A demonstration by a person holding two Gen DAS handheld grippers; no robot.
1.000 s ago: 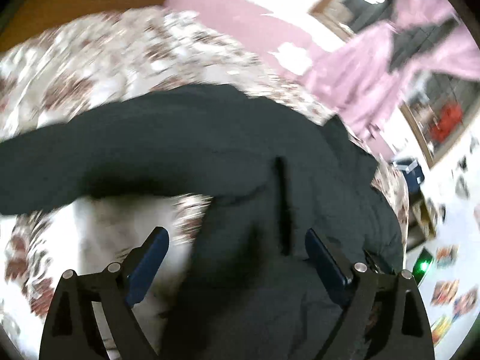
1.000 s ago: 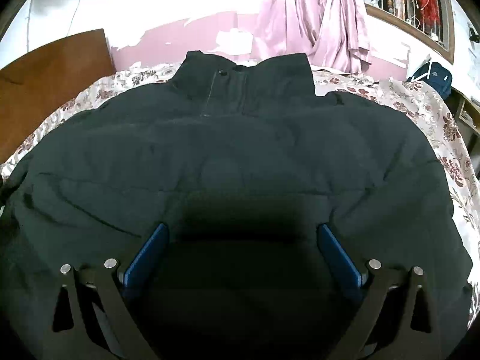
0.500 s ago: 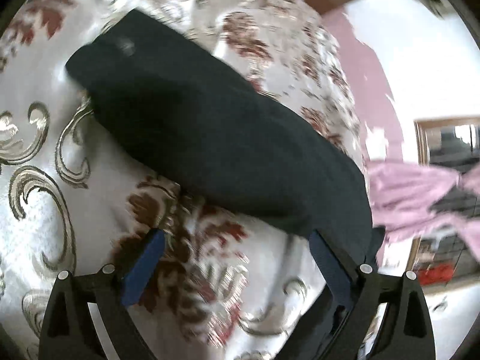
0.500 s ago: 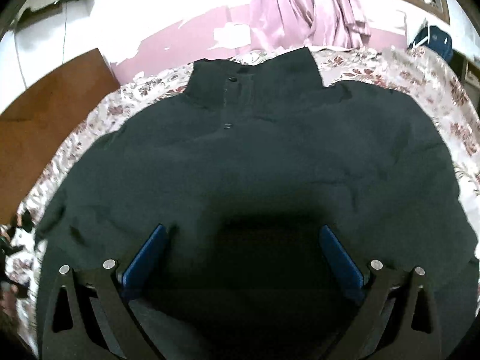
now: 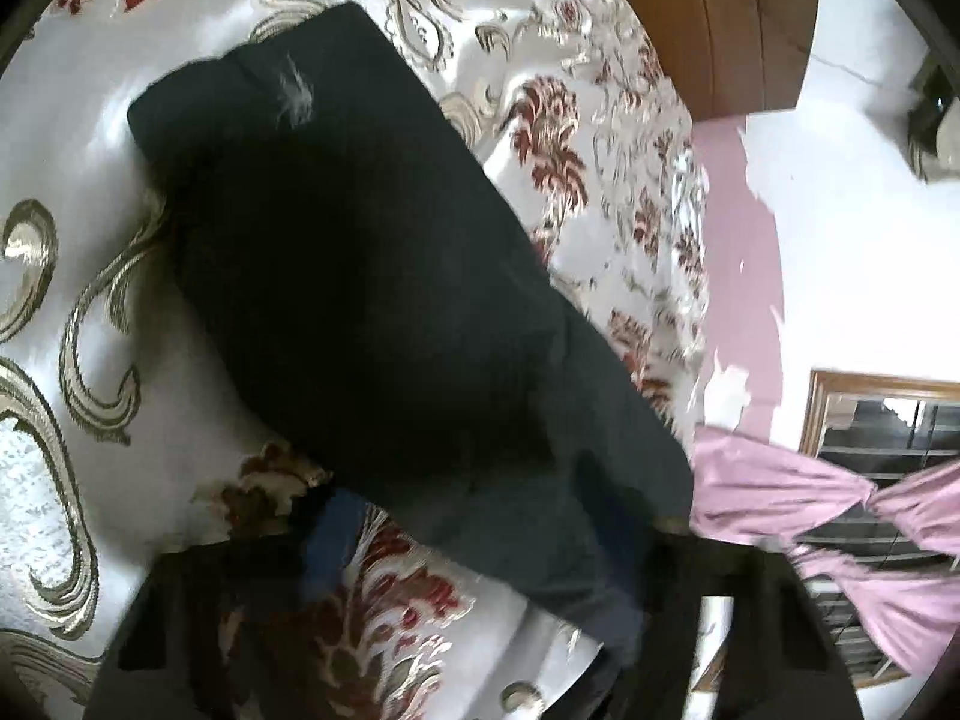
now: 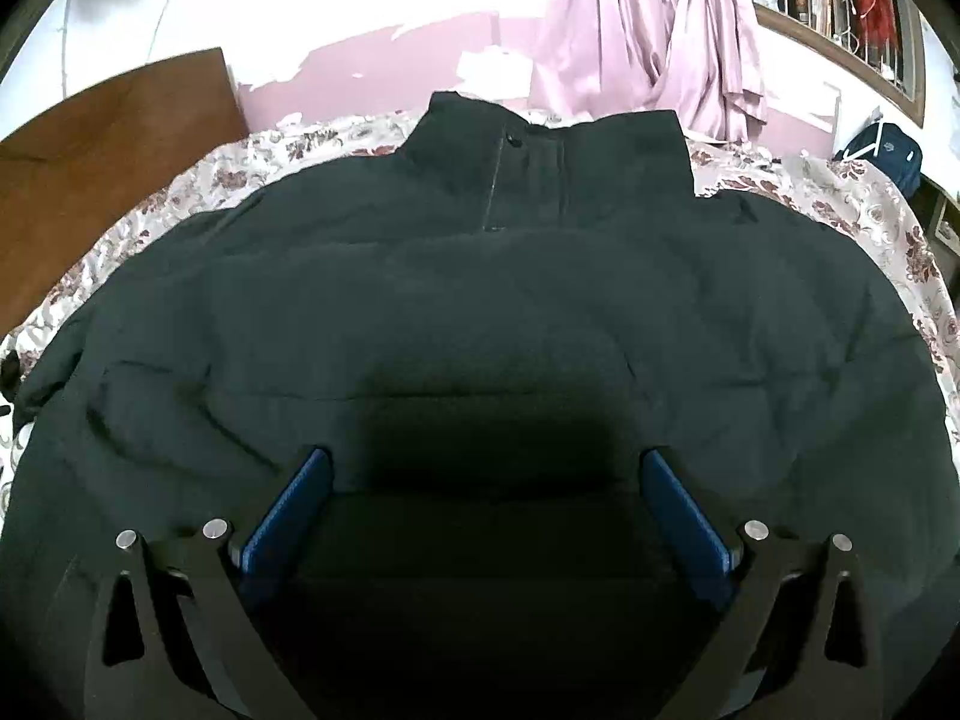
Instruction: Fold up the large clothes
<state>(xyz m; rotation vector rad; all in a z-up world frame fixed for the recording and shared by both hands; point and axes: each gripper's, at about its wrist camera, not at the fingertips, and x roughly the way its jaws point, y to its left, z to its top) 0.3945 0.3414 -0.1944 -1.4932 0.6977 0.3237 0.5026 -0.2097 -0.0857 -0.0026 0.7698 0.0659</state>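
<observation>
One black jacket lay spread across the bed, collar toward its far edge. The right gripper hovered released above the body. Only the left wrist view showed the sleeve, where the left gripper was closing around its upper part.

Both grippers were the same build: the right gripper had black plastic fingers with triangular cutouts, blue pads and round silver screws. The left gripper was mostly a dark blur.
</observation>
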